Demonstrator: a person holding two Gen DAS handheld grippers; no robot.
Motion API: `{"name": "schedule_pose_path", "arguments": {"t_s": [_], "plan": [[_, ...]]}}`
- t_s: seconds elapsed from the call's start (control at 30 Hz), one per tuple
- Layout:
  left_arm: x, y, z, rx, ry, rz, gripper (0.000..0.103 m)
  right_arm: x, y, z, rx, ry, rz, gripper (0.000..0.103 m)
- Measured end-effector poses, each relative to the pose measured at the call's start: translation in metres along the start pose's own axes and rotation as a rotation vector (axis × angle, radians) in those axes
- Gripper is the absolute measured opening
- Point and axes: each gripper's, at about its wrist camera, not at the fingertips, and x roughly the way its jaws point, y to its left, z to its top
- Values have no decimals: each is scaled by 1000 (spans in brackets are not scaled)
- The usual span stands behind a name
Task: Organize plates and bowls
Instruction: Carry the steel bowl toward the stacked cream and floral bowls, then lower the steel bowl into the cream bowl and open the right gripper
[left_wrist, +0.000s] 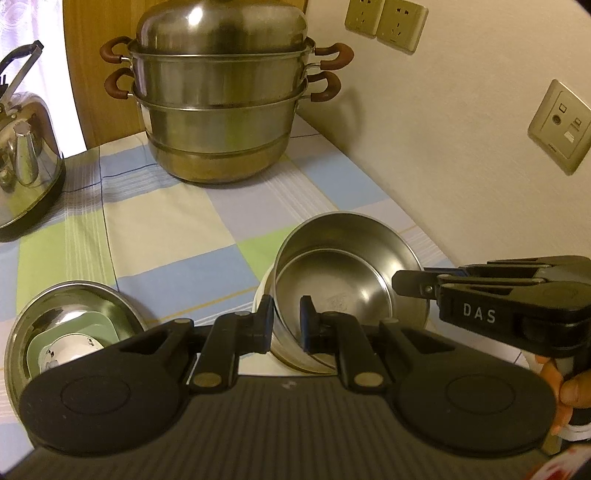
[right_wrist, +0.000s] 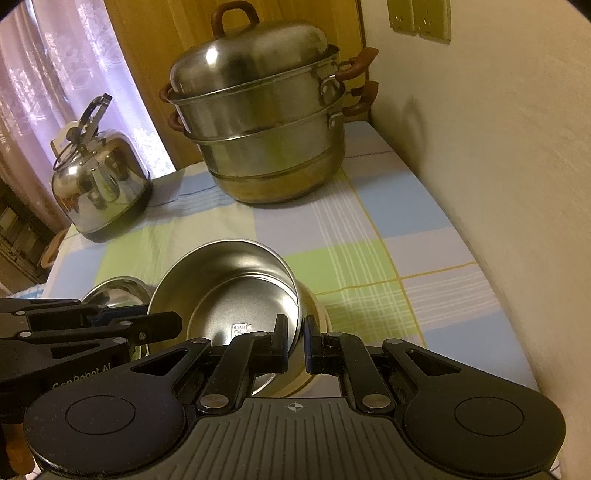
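left wrist view
- left gripper (left_wrist: 287, 320): fingers narrowed onto the near wall of the steel bowl, one finger outside, one inside; it has hold of the rim.
- steel bowl (left_wrist: 347, 273): tilted, mouth turned toward the camera, a second steel bowl nested inside it; sits in a white bowl (left_wrist: 263, 295) whose rim shows at its left side, on the right part of the counter.
- right gripper (left_wrist: 410, 283): enters from the right edge, tips at the bowl's right rim; from this side i cannot tell how far apart its fingers are.
- shallow steel dish (left_wrist: 70, 325): lower left, holds a pale green square dish (left_wrist: 94, 332) with a small white dish (left_wrist: 70, 350) in it.
- checked cloth (left_wrist: 177, 229): blue, green and cream, covers the counter.
- two-tier steamer pot (left_wrist: 225, 110): domed lid, brown handles, at the back near the wall.
- steel kettle (left_wrist: 26, 166): left edge, well apart from the bowls.
- wall sockets (left_wrist: 386, 22): upper right.

right wrist view
- right gripper (right_wrist: 295, 341): fingers close together, clamped on the right wall of the steel bowl (right_wrist: 229, 291), one finger inside, one outside.
- left gripper (right_wrist: 162, 325): reaches in from the left at the bowl's left rim; its opening is not readable here.
- white bowl (right_wrist: 320, 314): under the steel bowl.
- shallow steel dish (right_wrist: 114, 291): behind the left gripper, partly hidden.
- steamer pot (right_wrist: 266, 122) and kettle (right_wrist: 99, 181): at the far end of the counter.
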Motion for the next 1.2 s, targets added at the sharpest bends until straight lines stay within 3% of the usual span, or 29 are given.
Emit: {"name": "schedule_pose_path", "arguments": {"t_s": [0.9, 1.2], "plan": [[26, 3, 1, -12, 46, 22, 16, 23, -15, 2, 58, 54, -2, 9], [19, 3, 0, -24, 25, 38, 17, 16, -18, -2, 55, 37, 11, 9]]}}
